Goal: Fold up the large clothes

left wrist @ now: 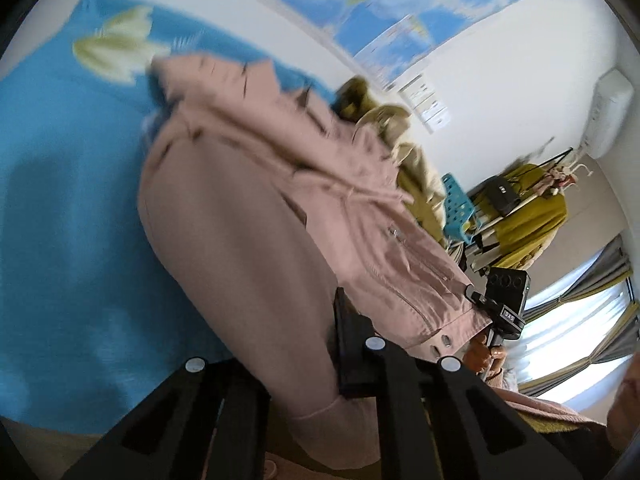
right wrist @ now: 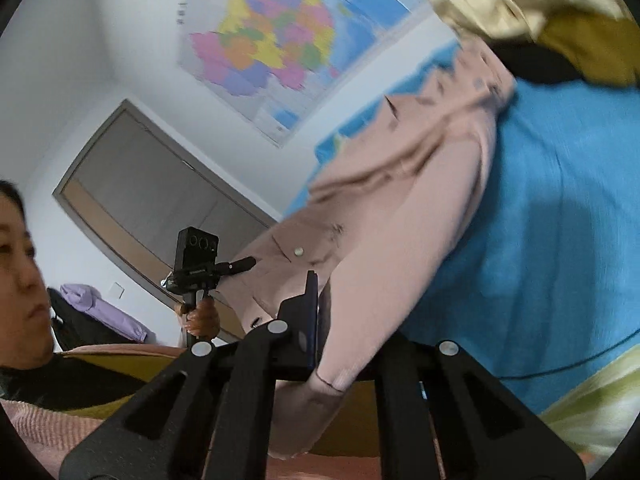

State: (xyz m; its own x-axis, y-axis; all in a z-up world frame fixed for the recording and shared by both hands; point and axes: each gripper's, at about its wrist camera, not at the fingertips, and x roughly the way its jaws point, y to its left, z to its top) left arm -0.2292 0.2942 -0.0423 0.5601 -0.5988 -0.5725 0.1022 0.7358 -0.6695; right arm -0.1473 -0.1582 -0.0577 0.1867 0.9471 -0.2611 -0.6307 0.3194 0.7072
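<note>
Garment: pink jacket (left wrist: 256, 216), a large piece with a zip and snap buttons, lifted off the blue blanket (left wrist: 60, 208) and hanging between your two tongs.
Left tongs (left wrist: 352, 344): clenched on a thick fold of the pink jacket; fabric bulges out below the tips and the sleeve end droops towards you.
Right tongs (right wrist: 316, 320): clenched on the pink jacket's edge near a snap button; a cuffed end hangs down under the tips.
Position of garment: ahead of and above both sets of tips, its far end trailing on the blue blanket; it spans the gap from one grip to the other.
Background items: olive and beige clothes pile (left wrist: 400, 148) beyond the jacket's far end; wall map (right wrist: 272, 40) behind.
Step in hand: by my reading, you are carrying a held edge over to make a fold, or raising the garment to spread it; the motion blur makes it hard to say which.
Next move calls for: keep both grips firm and level, draw the cloth taut between them, lower it flat onto the blue blanket, then let go only once the edges line up.
Caution: the loose sleeve may tuck under.
</note>
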